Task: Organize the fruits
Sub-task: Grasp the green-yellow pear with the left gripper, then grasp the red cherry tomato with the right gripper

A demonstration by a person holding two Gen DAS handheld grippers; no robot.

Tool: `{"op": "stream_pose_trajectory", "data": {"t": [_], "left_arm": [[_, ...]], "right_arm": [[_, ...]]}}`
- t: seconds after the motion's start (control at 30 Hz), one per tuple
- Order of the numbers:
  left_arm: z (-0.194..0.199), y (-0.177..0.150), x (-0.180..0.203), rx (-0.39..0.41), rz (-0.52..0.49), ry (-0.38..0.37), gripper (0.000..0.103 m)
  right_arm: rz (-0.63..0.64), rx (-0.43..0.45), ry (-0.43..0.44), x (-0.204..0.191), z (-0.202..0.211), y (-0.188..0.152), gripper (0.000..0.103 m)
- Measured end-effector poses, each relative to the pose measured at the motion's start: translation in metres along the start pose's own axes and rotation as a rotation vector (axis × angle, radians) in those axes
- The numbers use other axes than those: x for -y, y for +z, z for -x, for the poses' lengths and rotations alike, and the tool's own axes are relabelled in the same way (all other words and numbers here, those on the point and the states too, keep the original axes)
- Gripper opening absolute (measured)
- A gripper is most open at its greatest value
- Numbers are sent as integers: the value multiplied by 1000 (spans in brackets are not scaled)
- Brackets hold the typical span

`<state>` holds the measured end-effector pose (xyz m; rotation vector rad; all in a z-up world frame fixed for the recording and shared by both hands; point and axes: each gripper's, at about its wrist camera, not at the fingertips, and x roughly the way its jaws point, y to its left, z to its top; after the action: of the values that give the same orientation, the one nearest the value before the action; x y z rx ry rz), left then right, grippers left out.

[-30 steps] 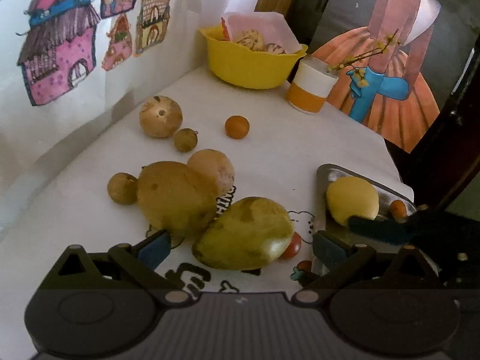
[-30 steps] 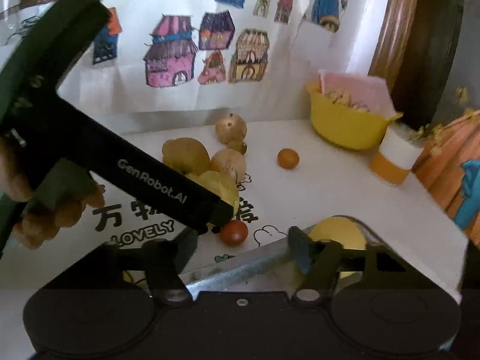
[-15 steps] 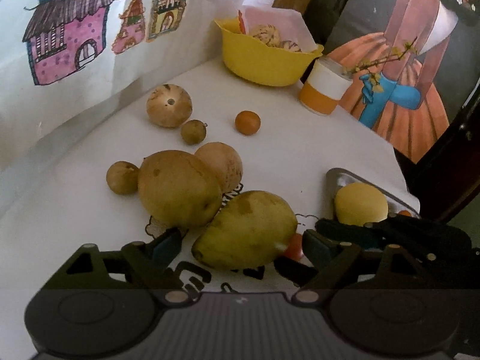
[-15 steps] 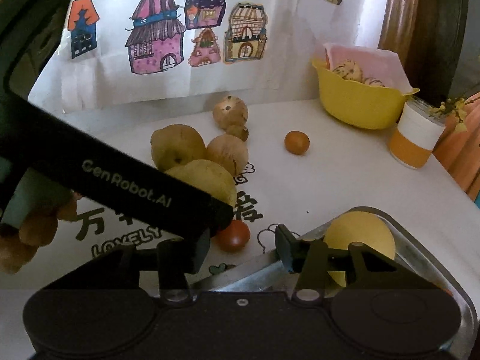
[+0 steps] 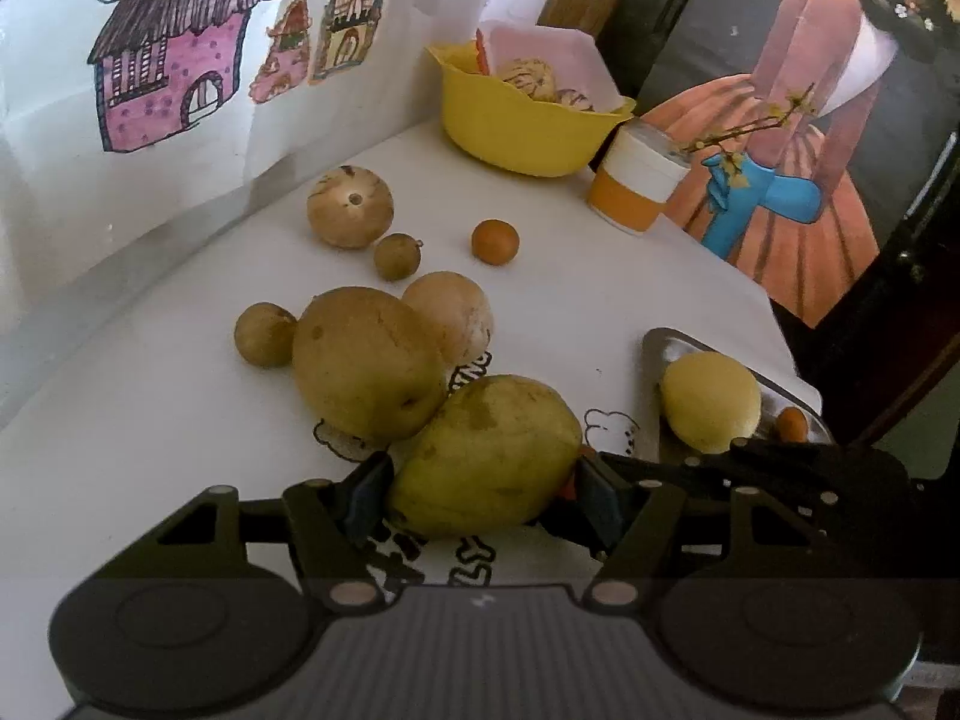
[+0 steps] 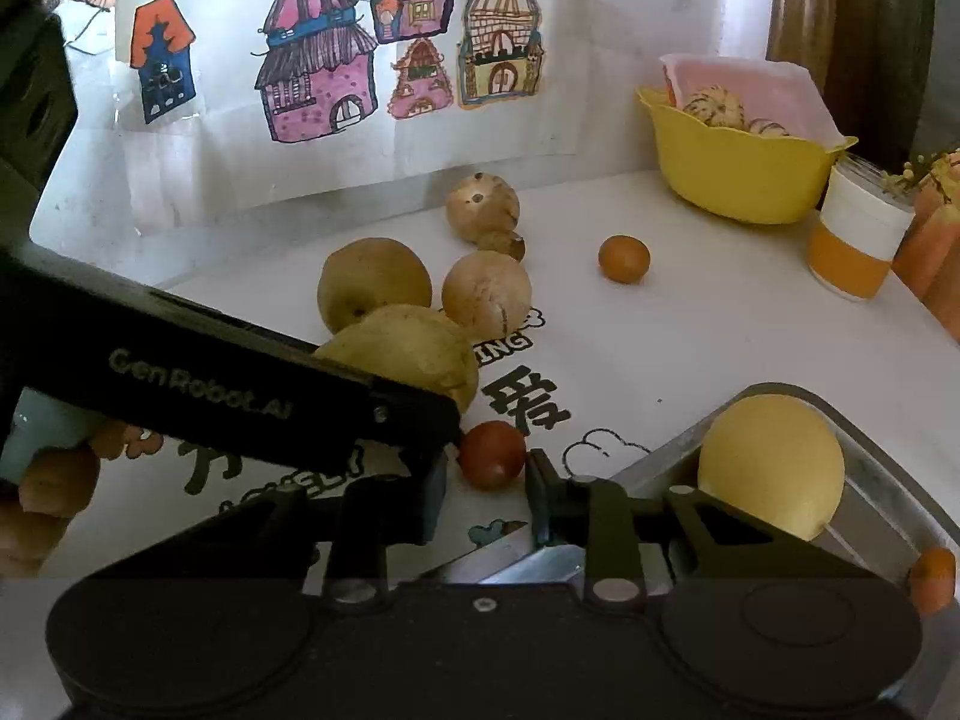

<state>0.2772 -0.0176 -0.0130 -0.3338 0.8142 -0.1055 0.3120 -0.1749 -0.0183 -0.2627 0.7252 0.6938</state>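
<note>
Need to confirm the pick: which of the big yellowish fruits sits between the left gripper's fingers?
The green-yellow pear, nearest the camera, leaning against the rounder brown pear; the left gripper straddles it.

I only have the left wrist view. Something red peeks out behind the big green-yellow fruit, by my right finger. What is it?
Observer: A small round red fruit, lying on the white cloth right beside the green-yellow fruit.
Operator: Where is the right gripper's opening? I only see its dark body.
Observer: The right gripper is open, with one fingertip on each side of that red fruit.
</note>
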Motion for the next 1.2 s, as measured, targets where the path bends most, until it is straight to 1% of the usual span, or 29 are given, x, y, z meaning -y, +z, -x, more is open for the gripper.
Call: {"op": "stream_pose_trajectory", "data": {"t": [0.03,0.07,0.17,0.2,0.23,0.3,0.4,0.53,0.63,0.7,0.87,0.93,1.0,1.1,1.2], "left_arm": [[0,0,0,2,4,3,78],[0,1,0,2,9,7,81],[-3,4,0,2,33,7,82],[-5,5,2,2,32,11,80],[-6,6,3,4,29,17,75],[-7,6,3,8,37,5,67],[-6,4,2,17,57,2,65],[3,-1,-5,17,77,-1,64],[13,-6,-13,17,87,10,63],[20,-9,-17,22,82,24,63],[34,-19,-21,28,69,37,63],[38,-22,-22,29,71,37,63],[40,-24,-23,29,76,33,62],[40,-24,-24,30,82,33,62],[38,-23,-25,33,89,34,62]], "right_arm": [[1,3,-5,-1,0,-1,31],[-1,5,-9,-2,1,-1,31],[-10,7,-15,-4,2,-2,31],[-8,8,-18,-4,2,-2,31],[-6,8,-20,-5,2,-1,31],[-19,12,-17,-3,1,-2,31],[-54,26,1,3,1,-3,31],[-42,36,-6,1,0,-3,33],[-46,46,-8,0,-1,-4,28],[-48,52,-18,-1,-1,-4,21],[-50,50,-36,-4,2,-7,20],[-42,46,-51,-5,4,-7,23],[-63,51,-45,-4,6,-6,36],[-67,48,-61,-3,2,-1,37],[-81,33,-48,-2,-5,0,35]]}}
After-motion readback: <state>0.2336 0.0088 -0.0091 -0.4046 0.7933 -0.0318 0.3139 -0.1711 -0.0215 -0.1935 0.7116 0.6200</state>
